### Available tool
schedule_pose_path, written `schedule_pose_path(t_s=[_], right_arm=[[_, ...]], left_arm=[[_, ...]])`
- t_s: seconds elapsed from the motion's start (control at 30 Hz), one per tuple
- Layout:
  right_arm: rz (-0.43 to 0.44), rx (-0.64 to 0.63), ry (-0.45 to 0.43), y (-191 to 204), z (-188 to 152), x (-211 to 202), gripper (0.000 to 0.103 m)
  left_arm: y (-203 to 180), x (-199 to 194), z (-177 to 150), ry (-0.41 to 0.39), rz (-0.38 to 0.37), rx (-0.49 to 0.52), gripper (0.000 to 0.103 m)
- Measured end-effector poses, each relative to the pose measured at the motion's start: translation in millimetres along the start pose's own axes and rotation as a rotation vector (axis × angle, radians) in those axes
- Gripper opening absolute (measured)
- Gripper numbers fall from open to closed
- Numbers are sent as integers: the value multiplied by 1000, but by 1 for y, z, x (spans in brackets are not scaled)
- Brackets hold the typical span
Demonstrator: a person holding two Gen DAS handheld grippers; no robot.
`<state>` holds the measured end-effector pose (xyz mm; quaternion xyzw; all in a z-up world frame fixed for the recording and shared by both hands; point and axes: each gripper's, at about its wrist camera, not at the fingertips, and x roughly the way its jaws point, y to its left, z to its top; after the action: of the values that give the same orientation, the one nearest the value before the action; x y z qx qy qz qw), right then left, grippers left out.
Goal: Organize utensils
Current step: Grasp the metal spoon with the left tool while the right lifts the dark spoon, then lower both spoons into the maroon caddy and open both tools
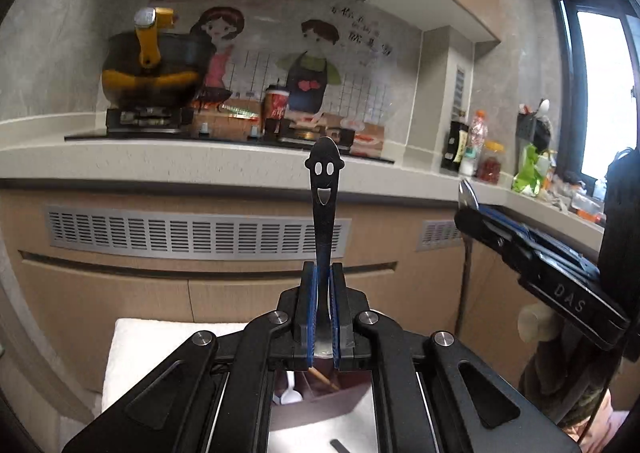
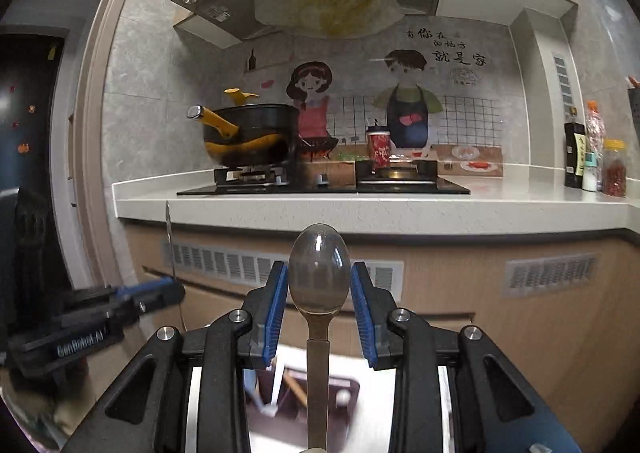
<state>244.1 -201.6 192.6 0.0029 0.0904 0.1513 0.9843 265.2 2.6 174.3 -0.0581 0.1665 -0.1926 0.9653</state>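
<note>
The left gripper [image 1: 324, 273] is seen clamped on the stem of a metal utensil with a smiling face cut into its handle end [image 1: 325, 189]; the utensil is held upright, its face end raised before the counter [image 1: 160, 157] edge, while its working end is hidden below the pads. The right gripper [image 2: 319, 285] is held with its jaws apart; a steel spoon [image 2: 319, 277] stands upright between the blue pads [image 2: 276, 301], its bowl level with them, and whether the pads touch it cannot be told. Beneath both grippers a dark compartmented holder [image 2: 344, 385] is partly seen, with chopsticks [image 1: 324, 377] and a white spoon [image 1: 290, 397] lying in it. On the counter behind, a black and yellow pot [image 2: 248, 133] rests on the stove [image 2: 320, 183]; a red cup [image 2: 378, 151] stands near the right burner.
</note>
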Motion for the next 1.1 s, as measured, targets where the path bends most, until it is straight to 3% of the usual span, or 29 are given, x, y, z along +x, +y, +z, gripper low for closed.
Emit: schedule_pose_path(t_s=[0.23, 0.6, 0.63, 0.73, 0.83, 0.87, 0.97, 1.1], right_arm=[[-35, -30, 8, 9, -28, 63, 30], [-63, -19, 139, -1, -87, 126, 31], [-53, -19, 163, -2, -91, 128, 34], [-44, -2, 230, -7, -102, 131, 63], [-70, -4, 230, -12, -109, 114, 66], [-71, -11, 240, -14, -111, 107, 71], [-105, -27, 269, -16, -119, 85, 83], [-107, -51, 355, -13, -139, 54, 88]], left_arm=[[34, 55, -35, 77, 28, -80, 6], [50, 107, -89, 229, 31, -120, 8], [51, 108, -95, 248, 25, -127, 9], [52, 105, -103, 276, 23, -142, 21], [52, 87, -105, 265, 41, -151, 40], [52, 81, -107, 262, 48, -152, 48], [47, 62, -116, 270, 73, -148, 54], [39, 38, -140, 336, 92, -144, 62]])
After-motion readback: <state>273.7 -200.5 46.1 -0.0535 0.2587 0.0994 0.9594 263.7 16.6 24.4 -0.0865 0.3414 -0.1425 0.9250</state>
